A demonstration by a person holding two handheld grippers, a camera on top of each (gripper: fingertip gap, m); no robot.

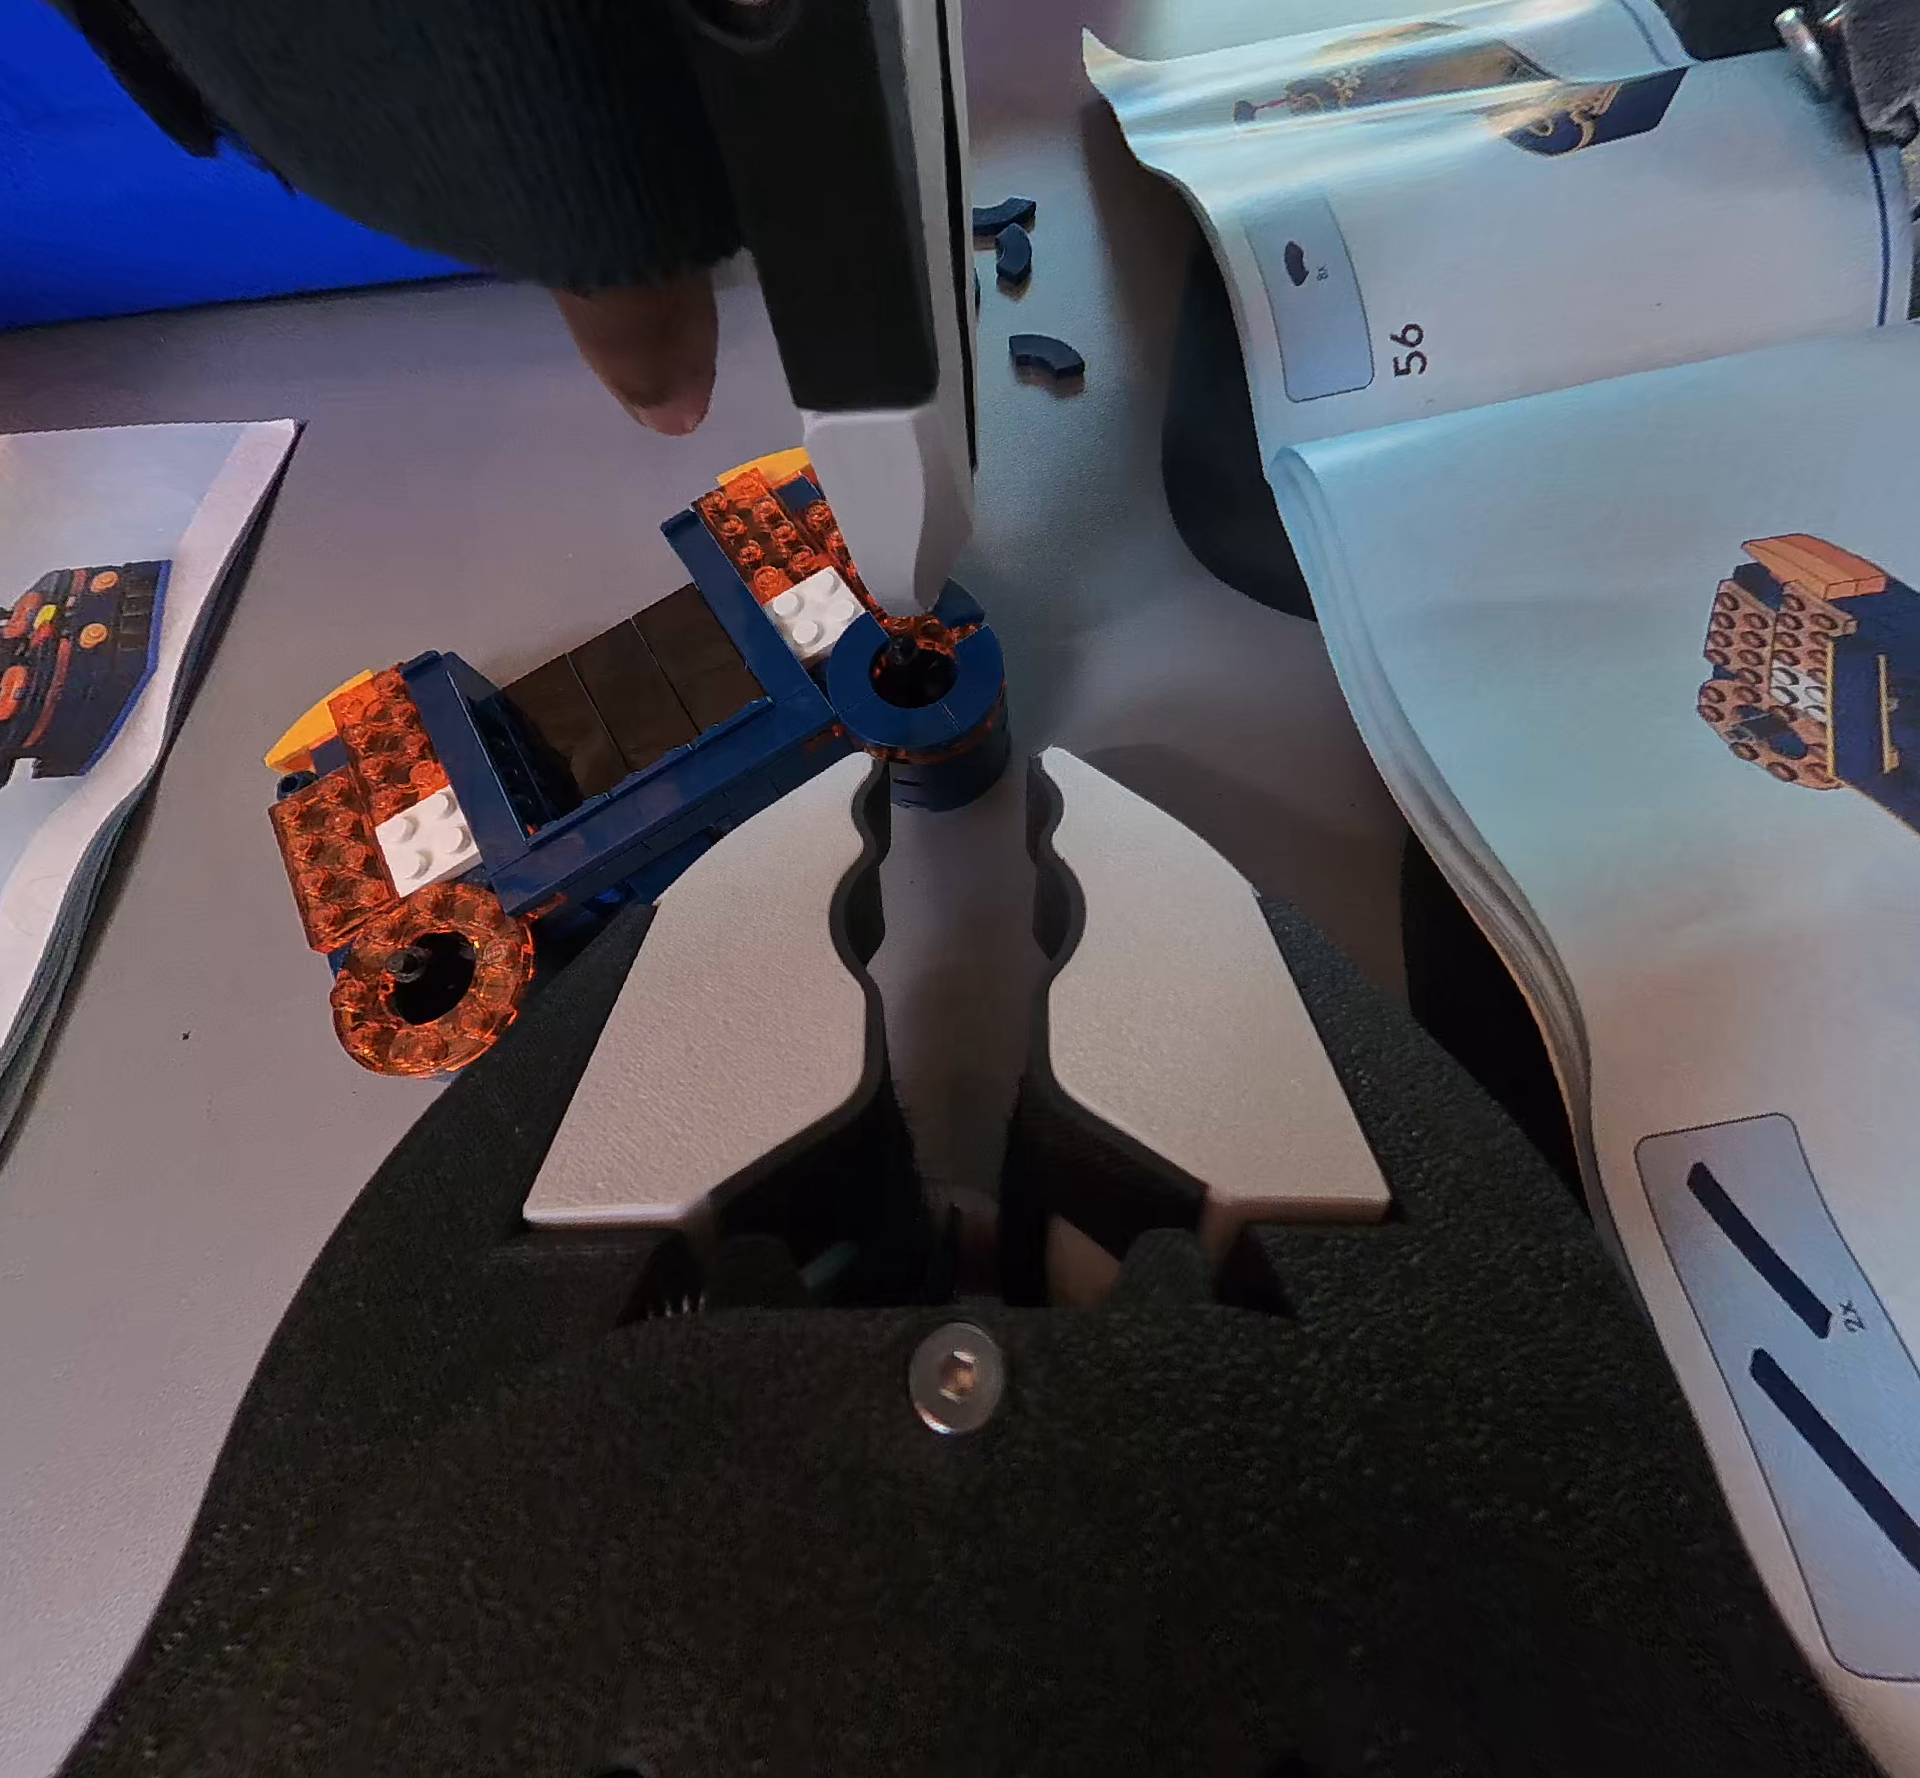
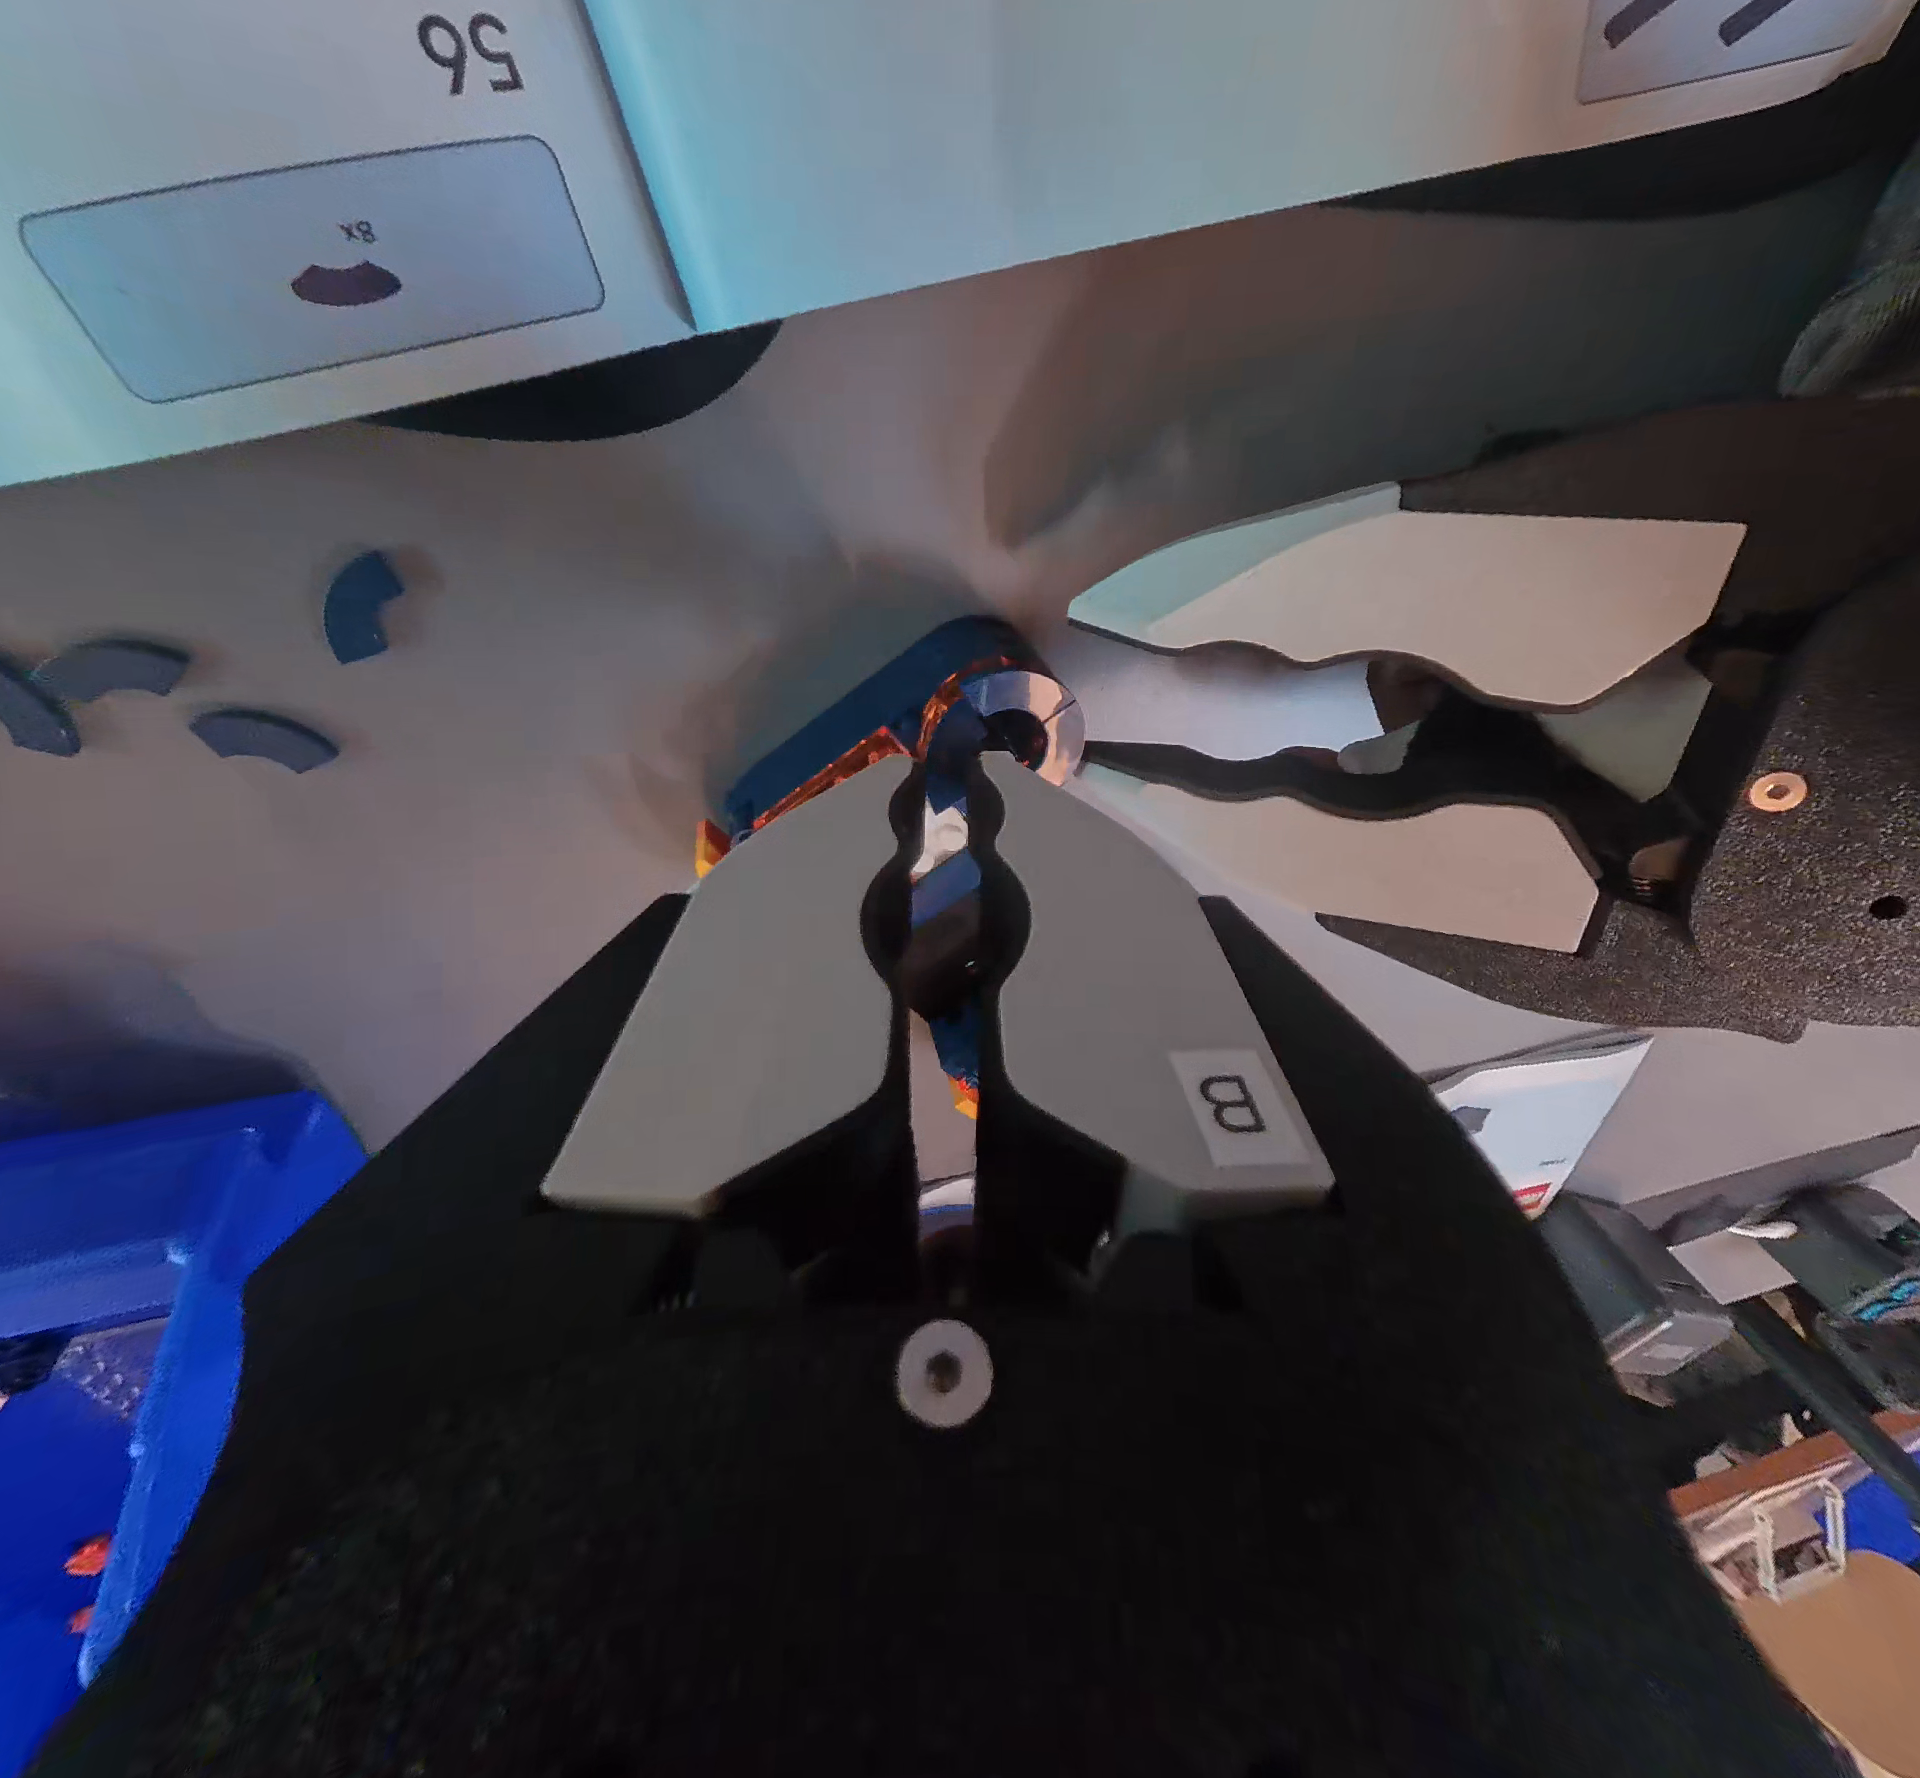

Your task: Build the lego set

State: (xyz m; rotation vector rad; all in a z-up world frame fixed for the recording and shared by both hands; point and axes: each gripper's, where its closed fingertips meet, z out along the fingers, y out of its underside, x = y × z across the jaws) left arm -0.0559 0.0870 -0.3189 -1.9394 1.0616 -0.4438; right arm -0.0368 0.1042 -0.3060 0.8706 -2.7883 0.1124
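Lego model (image 1: 623, 741) lies on our grey desk (image 1: 260, 1313): a dark blue frame with black tiles in its middle, clear orange plates and white bricks at each end, and a round ring at two corners. Our left tongs (image 1: 956, 778) are parted with nothing between the fingers; their tips sit just beside the dark blue ring (image 1: 914, 679) at the model's right corner, with the ring's lower cylinder at the gap. In the right wrist view these same tongs (image 2: 1081, 689) reach in from the right, jaws apart, tips next to that ring (image 2: 1023, 726).

Our right tongs (image 2: 951, 778) come down from above onto the same ring; in the left wrist view we see them edge-on as a narrow white blade (image 1: 930, 565) whose tip touches the ring's top. Their fingers stand nearly together, but whether they pinch a piece at the tip we cannot tell. A gloved hand (image 1: 436, 97) holds them.

Loose dark blue curved tiles (image 2: 358, 606) lie on the desk beyond the model, well apart from it. An open instruction booklet (image 1: 1558, 637) rests at the right, a second booklet (image 1: 94, 648) at the left edge, and a blue bin (image 2: 156, 1261) shows low in the right wrist view.
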